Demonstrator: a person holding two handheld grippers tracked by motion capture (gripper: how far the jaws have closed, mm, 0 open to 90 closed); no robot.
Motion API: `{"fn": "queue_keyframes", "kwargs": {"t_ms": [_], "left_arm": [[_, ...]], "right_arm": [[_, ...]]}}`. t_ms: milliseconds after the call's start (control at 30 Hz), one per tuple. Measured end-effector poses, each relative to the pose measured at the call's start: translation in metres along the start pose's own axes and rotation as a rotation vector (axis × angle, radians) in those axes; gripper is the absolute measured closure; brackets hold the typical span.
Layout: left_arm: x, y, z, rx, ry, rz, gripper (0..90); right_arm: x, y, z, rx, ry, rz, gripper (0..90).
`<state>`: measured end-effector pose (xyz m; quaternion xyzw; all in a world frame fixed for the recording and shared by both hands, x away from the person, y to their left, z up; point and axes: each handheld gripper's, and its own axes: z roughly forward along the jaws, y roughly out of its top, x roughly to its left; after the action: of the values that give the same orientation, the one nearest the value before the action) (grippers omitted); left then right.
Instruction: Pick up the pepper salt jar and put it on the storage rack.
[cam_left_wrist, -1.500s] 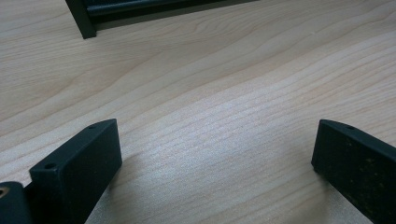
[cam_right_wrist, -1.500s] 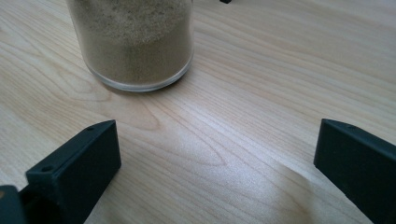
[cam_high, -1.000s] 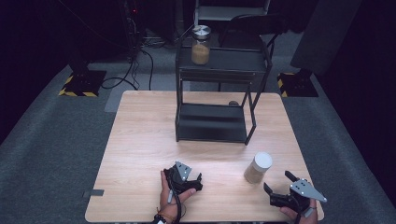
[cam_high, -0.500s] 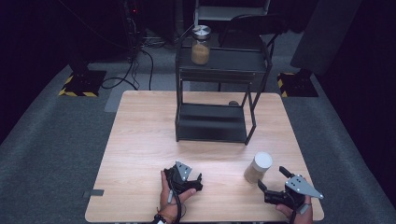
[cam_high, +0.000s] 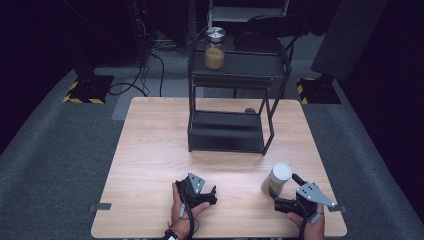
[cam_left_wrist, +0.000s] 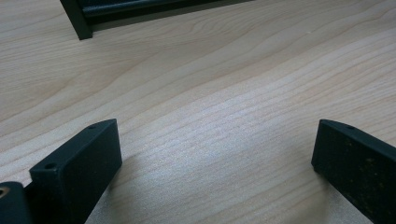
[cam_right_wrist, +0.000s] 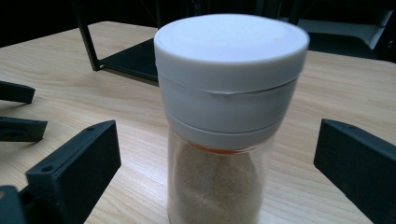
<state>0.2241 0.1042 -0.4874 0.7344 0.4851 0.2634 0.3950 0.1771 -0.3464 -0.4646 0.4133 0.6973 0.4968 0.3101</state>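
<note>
Clear spice jar with a white screw lid (cam_high: 277, 179), filled with tan powder: upright on the pale wooden table (cam_high: 150, 150), near its front right corner, well in front of the black metal two-tier shelf rack (cam_high: 235, 100).

In the right gripper view, the jar (cam_right_wrist: 229, 116) stands between the two black jaws, which are spread wide on either side of it; neither pad touches the glass. An orange band shows just under the lid collar.

Right gripper (cam_high: 286, 186): just in front of and right of the jar, jaws pointing toward it, grey three-cornered plate on top, held by the person's right hand (cam_high: 307, 227).

Left gripper (cam_high: 212, 192): left of the jar, apart from it, low over bare wood, held in the left hand (cam_high: 182, 215). In the left gripper view its jaws are spread wide with only table grain between them; a foot of the rack (cam_left_wrist: 77, 21) sits beyond.

Rack: at the table's far middle. Second jar with a silver lid (cam_high: 215, 47), same tan contents, on the rack's top shelf, left side. Small dark round object (cam_high: 249, 110) on the table behind the rack; cannot tell what it is.
</note>
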Motion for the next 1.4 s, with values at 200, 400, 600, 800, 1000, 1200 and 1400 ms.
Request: {"fn": "queue_keyframes", "kwargs": {"t_ms": [200, 400, 600, 800, 1000, 1200, 1400], "left_arm": [[0.000, 0.000, 0.000, -0.001, -0.002, 0.000, 1.2], [0.000, -0.001, 0.000, -0.001, -0.004, 0.000, 1.2], [0.000, -0.001, 0.000, -0.002, -0.005, 0.001, 1.2], [0.001, 0.000, 0.000, -0.001, -0.009, 0.005, 1.2], [0.001, 0.000, 0.000, 0.000, -0.011, 0.007, 1.2], [0.001, 0.000, 0.000, 0.000, -0.012, 0.007, 1.2], [0.001, 0.000, 0.000, 0.000, -0.012, 0.006, 1.2]], "right_arm": [[0.001, 0.000, 0.008, 0.012, -0.024, 0.027, 2.9], [-0.003, 0.002, 0.017, 0.023, -0.027, 0.051, 11.2], [-0.004, -0.001, 0.022, 0.014, -0.028, 0.056, 16.0], [-0.005, -0.002, 0.024, 0.010, -0.017, 0.039, 22.3], [-0.003, -0.001, 0.026, 0.007, -0.008, 0.009, 29.0], [0.002, 0.000, 0.027, 0.005, -0.020, -0.014, 33.2], [0.002, 0.002, 0.027, 0.010, -0.022, -0.015, 33.5]]}}
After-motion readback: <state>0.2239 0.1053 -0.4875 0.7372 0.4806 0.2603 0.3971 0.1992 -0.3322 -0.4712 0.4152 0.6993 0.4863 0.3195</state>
